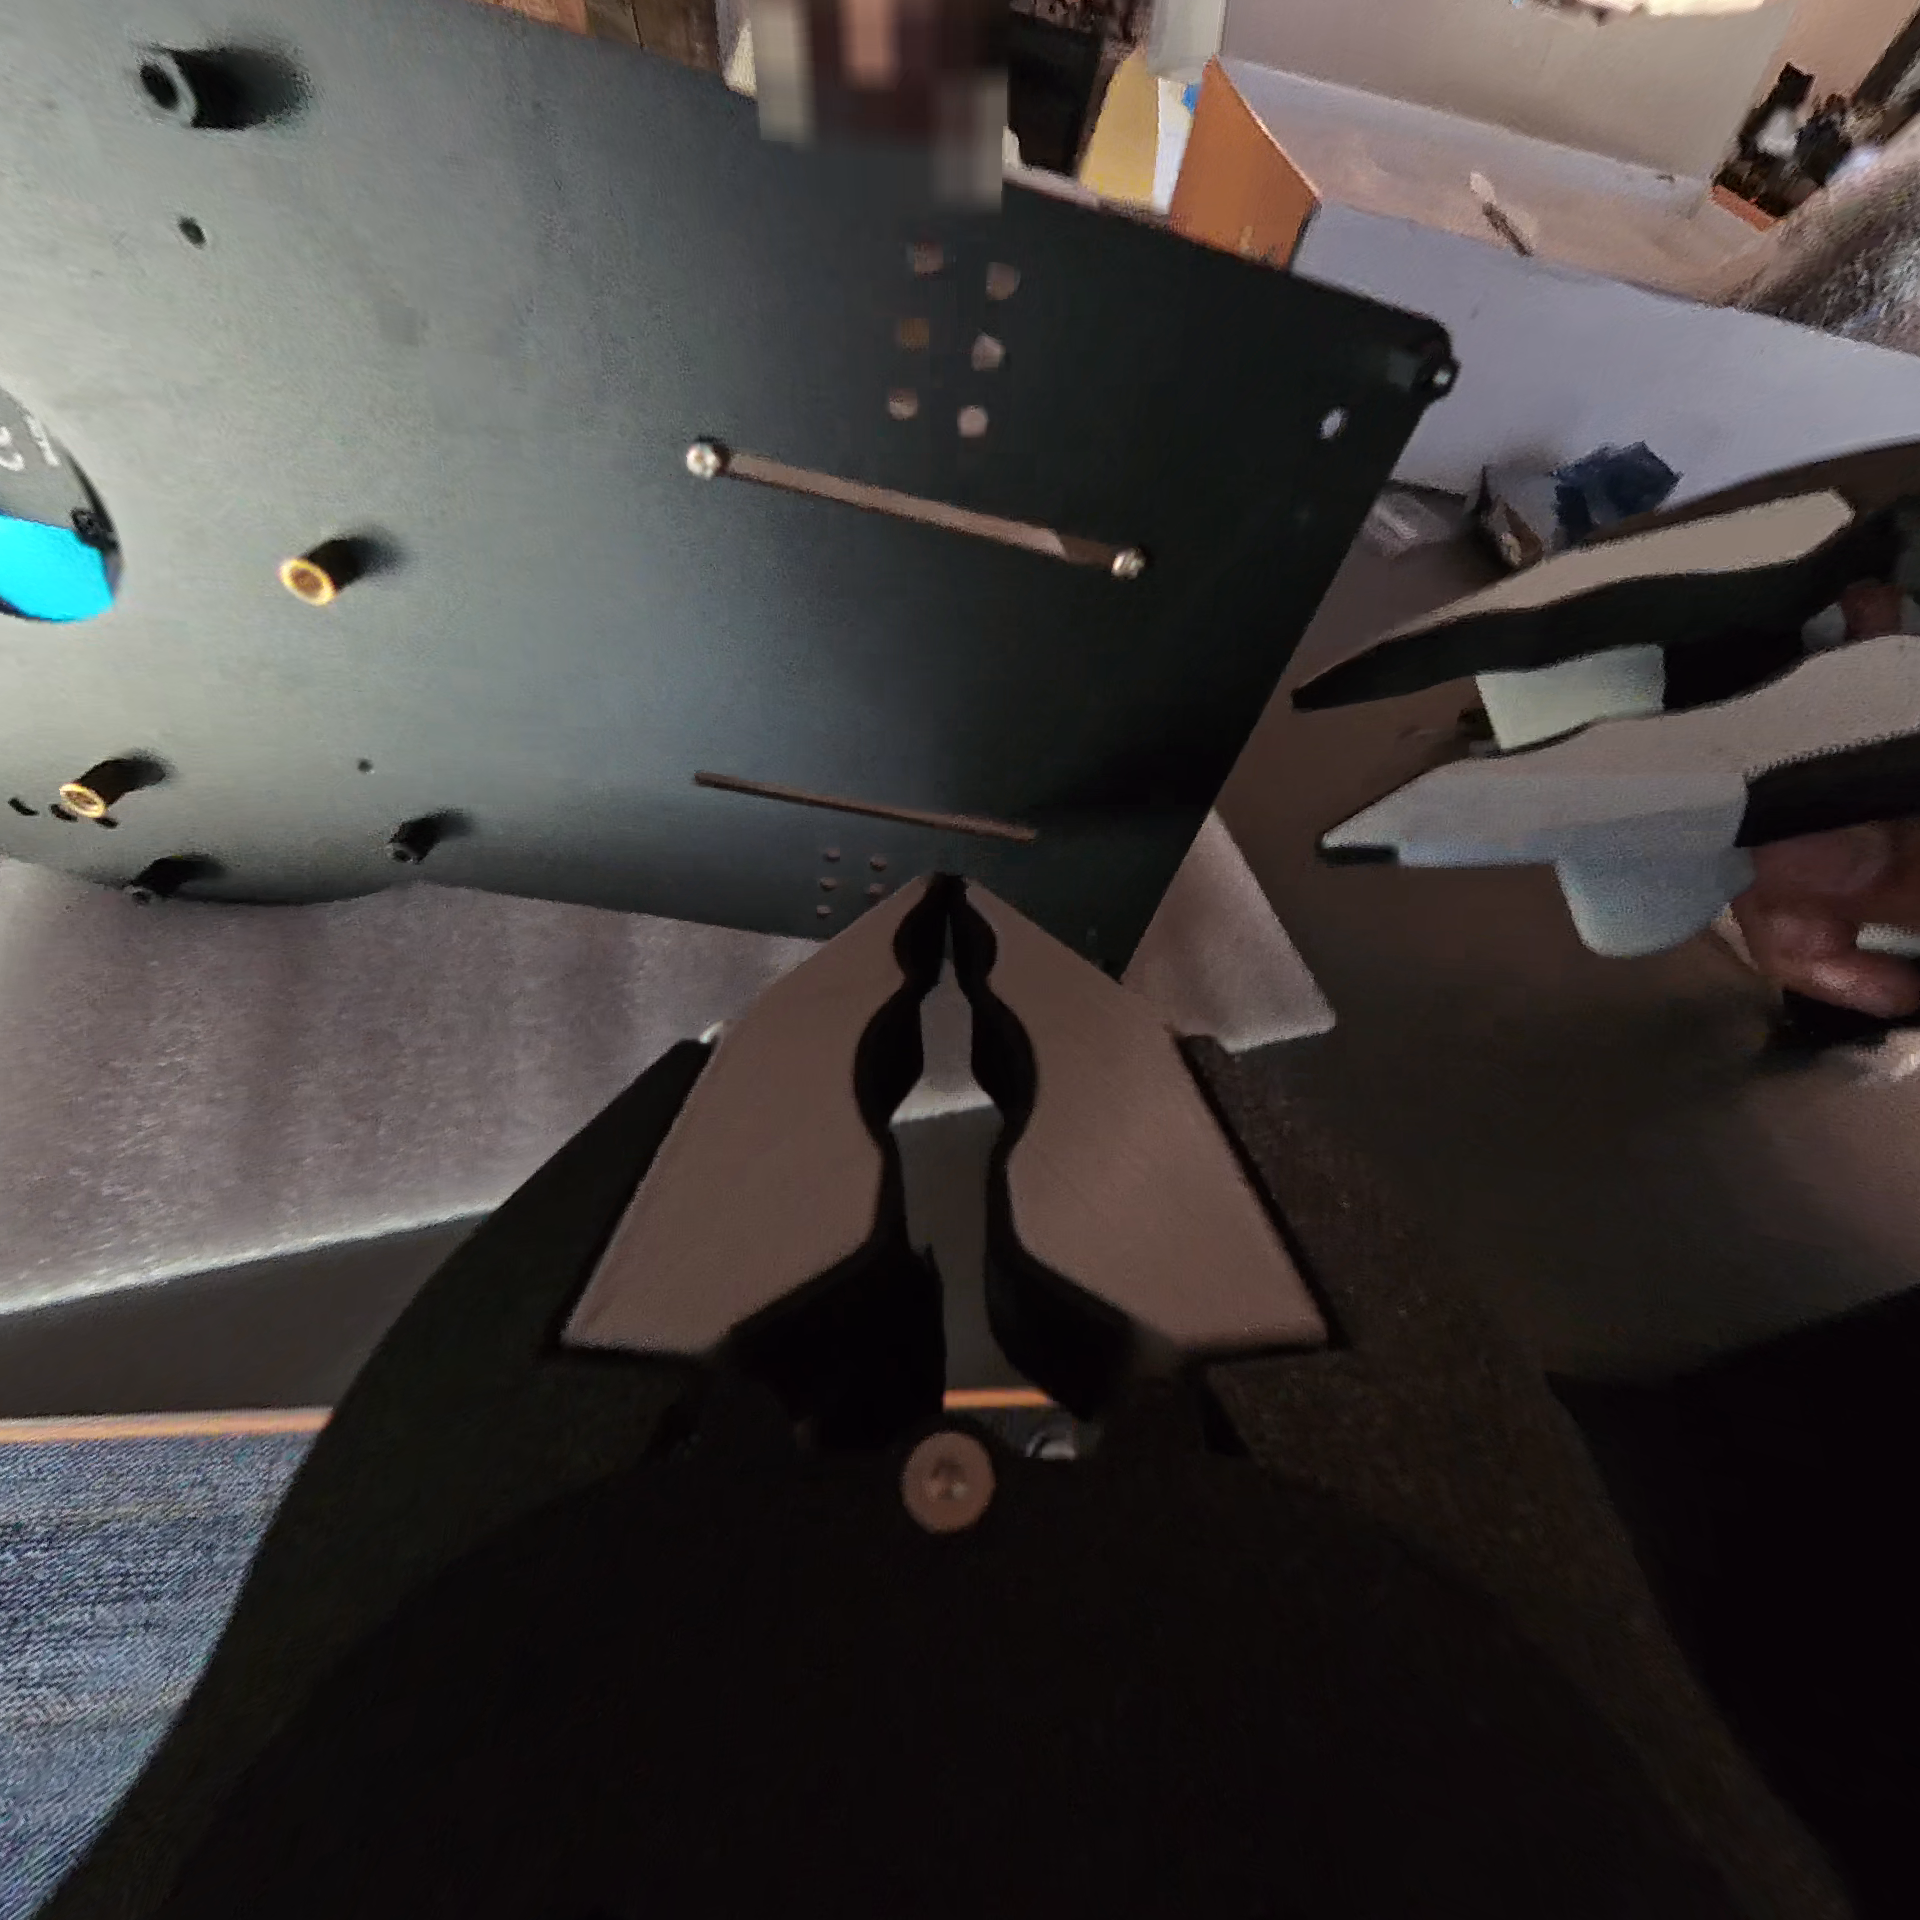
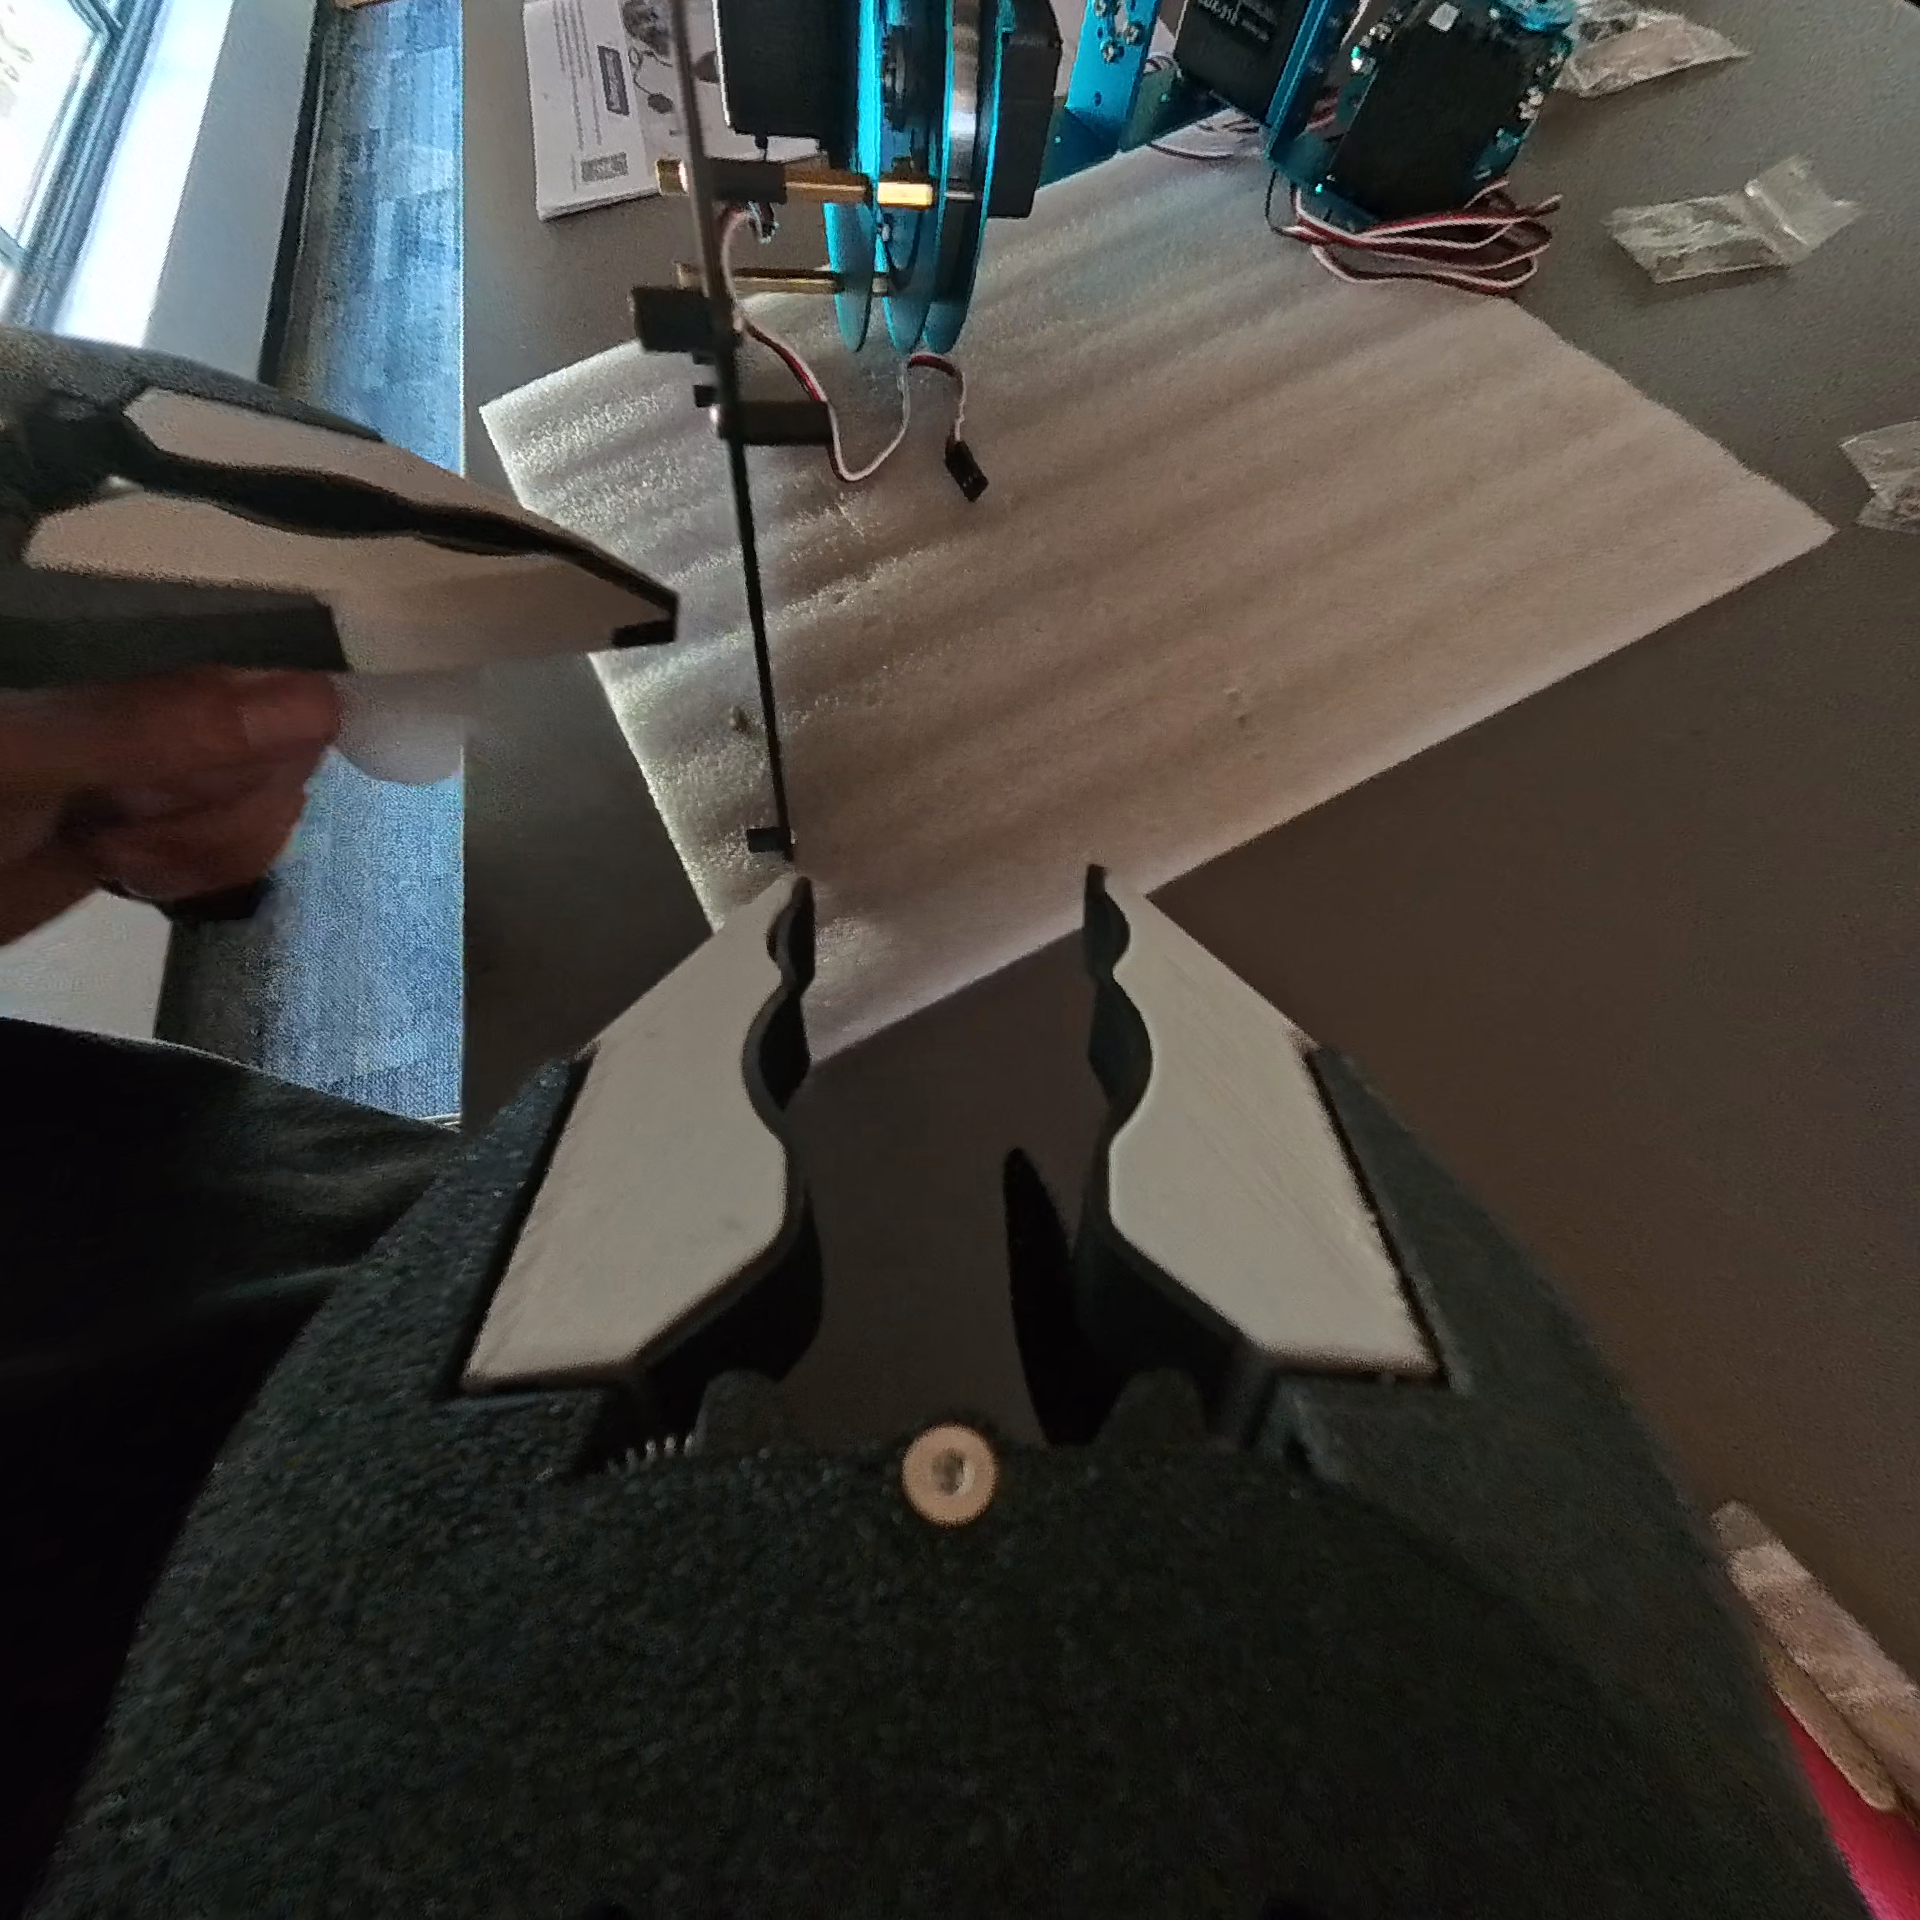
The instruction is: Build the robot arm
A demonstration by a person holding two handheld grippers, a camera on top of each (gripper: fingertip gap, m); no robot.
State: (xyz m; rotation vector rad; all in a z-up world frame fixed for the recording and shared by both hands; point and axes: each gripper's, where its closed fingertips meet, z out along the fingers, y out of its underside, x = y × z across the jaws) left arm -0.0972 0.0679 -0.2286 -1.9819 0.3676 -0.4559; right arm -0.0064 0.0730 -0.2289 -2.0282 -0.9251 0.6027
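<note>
Gripping: left tool [image 1: 948,894] clenched on black plate's [image 1: 644,436] lower edge
Right tool [image 2: 945,894]: released, just beside plate's edge
Under: foam sheet [image 2: 1195,644] on bench [image 2: 1558,935]

The right gripper [image 2: 945,894] hangs with its jaws apart above a foam sheet [image 2: 1195,582] on the table [image 2: 1558,935], its left fingertip just beside the lower end of an edge-on black plate [image 2: 750,540]. The left gripper [image 2: 649,613] reaches in from the left near that plate, its jaws together. Blue discs [image 2: 904,156] on brass standoffs sit behind the plate, with trailing wires [image 2: 883,416].
</note>
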